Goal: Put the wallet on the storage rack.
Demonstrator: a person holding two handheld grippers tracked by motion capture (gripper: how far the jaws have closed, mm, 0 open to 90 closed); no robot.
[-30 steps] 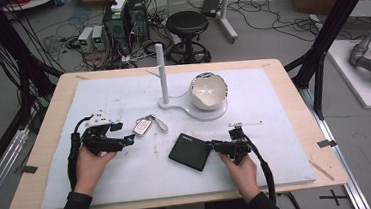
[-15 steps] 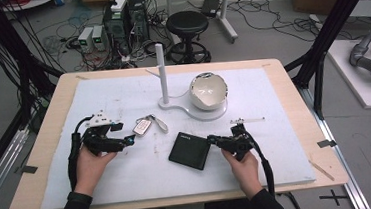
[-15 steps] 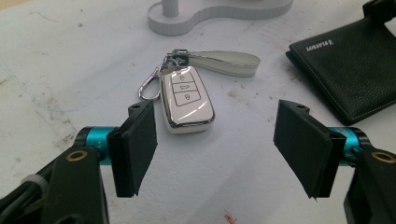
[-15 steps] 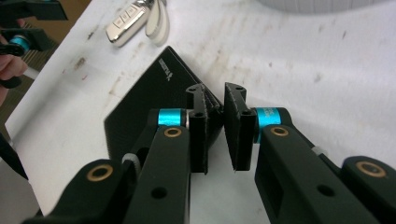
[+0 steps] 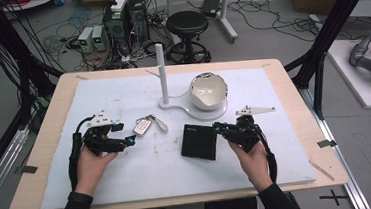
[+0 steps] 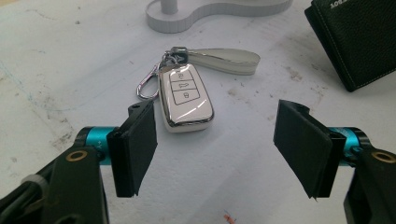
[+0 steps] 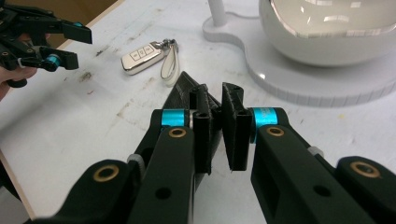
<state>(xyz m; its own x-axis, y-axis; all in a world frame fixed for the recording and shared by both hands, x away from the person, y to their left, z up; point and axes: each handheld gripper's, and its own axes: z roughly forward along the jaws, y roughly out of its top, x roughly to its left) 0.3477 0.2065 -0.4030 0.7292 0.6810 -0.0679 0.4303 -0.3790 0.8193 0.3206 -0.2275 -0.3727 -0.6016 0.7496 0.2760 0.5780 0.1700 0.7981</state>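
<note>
A white car key fob (image 6: 186, 99) with a ring and a grey strap lies on the white mat, just ahead of my left gripper (image 6: 215, 135). That gripper stands open, the fob nearer its left jaw and touching neither. In the high view the left gripper (image 5: 129, 141) sits left of the fob (image 5: 141, 127). A black wallet (image 5: 199, 141) lies at mid-table. My right gripper (image 5: 220, 129) is at its right edge. In the right gripper view the jaws of the right gripper (image 7: 217, 100) are closed on the wallet's (image 7: 184, 86) near edge.
A white stand (image 5: 173, 105) with an upright post carries a glossy white bowl (image 5: 208, 90) behind the wallet. The left gripper (image 7: 70, 46) and fob (image 7: 140, 57) show far off in the right gripper view. Mat room lies in front of both hands.
The right gripper has shifted a little away from the person, and the wallet has turned and slid slightly with it. The left gripper and the key fob have stayed put.
</note>
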